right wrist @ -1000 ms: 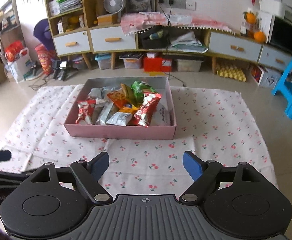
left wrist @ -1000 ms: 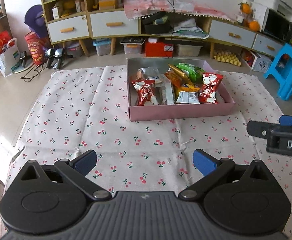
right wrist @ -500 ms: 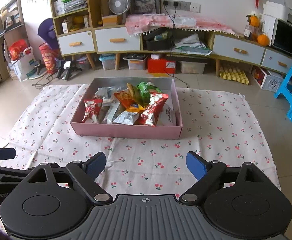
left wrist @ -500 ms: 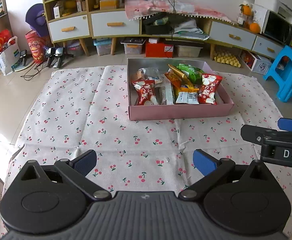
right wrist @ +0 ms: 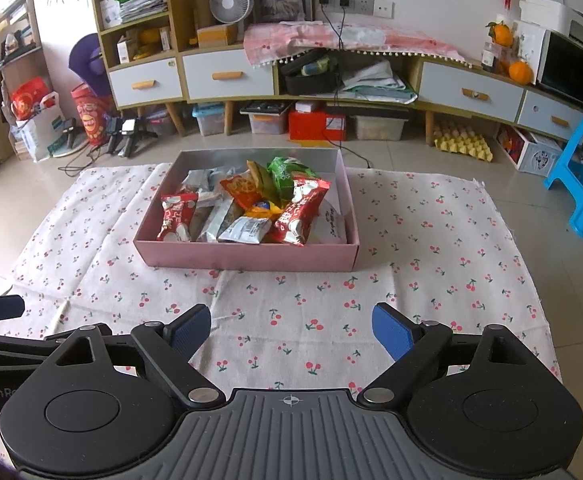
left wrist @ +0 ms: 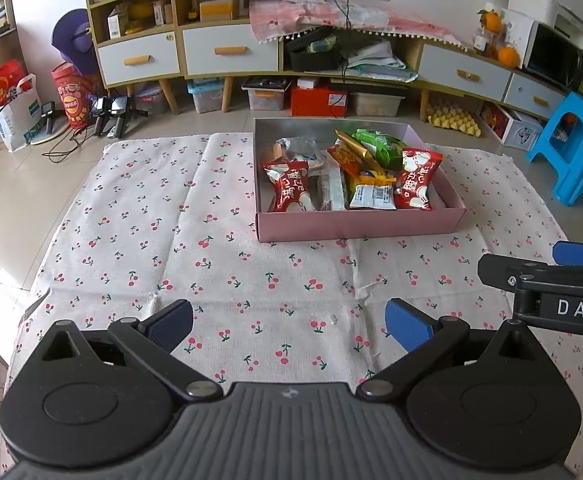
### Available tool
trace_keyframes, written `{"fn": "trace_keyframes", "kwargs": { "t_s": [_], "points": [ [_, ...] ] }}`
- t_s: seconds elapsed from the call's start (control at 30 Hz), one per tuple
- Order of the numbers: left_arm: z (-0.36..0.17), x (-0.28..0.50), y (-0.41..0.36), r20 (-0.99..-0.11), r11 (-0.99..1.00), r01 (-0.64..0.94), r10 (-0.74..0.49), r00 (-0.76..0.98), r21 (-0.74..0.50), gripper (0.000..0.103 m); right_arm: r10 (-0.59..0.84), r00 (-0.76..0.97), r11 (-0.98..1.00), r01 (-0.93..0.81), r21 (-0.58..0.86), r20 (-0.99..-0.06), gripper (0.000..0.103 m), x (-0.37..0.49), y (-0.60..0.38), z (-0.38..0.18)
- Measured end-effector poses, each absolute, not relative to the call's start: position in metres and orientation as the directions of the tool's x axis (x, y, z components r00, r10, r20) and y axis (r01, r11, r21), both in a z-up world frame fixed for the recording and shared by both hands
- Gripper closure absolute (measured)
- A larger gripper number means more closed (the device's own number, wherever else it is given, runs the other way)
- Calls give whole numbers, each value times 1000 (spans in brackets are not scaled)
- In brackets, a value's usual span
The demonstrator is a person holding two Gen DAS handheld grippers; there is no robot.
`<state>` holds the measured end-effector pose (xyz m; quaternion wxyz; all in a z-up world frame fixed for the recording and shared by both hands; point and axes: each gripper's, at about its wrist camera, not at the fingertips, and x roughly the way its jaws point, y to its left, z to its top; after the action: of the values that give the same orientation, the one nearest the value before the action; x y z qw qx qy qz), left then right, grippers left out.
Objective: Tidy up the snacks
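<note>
Right now we hold the left gripper [left wrist: 289, 322] and right gripper [right wrist: 291, 330] with jaws spread wide, empty, above the cherry-print cloth [right wrist: 431, 240]. Snack packets [right wrist: 247, 204] lie piled inside the pink box [right wrist: 251, 258], which sits on that cloth beyond both grippers.

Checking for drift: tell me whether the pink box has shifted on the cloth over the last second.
No. The pink box keeps its place on the cherry cloth, its left wall the same short way right of the long fold.
</note>
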<state>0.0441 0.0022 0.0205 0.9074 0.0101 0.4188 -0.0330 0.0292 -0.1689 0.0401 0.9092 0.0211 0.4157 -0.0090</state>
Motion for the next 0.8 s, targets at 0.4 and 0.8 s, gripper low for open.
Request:
{"fn": "trace_keyframes", "kwargs": {
  "t_s": [0.4, 0.8],
  "points": [
    [21, 43, 1, -762, 997, 71, -54, 645, -11, 0, 1, 649, 999, 34, 30, -761, 13, 29, -168, 38],
    [20, 44, 1, -766, 997, 72, -55, 641, -12, 0, 3, 643, 999, 33, 32, -766, 13, 29, -166, 35]
  ]
}}
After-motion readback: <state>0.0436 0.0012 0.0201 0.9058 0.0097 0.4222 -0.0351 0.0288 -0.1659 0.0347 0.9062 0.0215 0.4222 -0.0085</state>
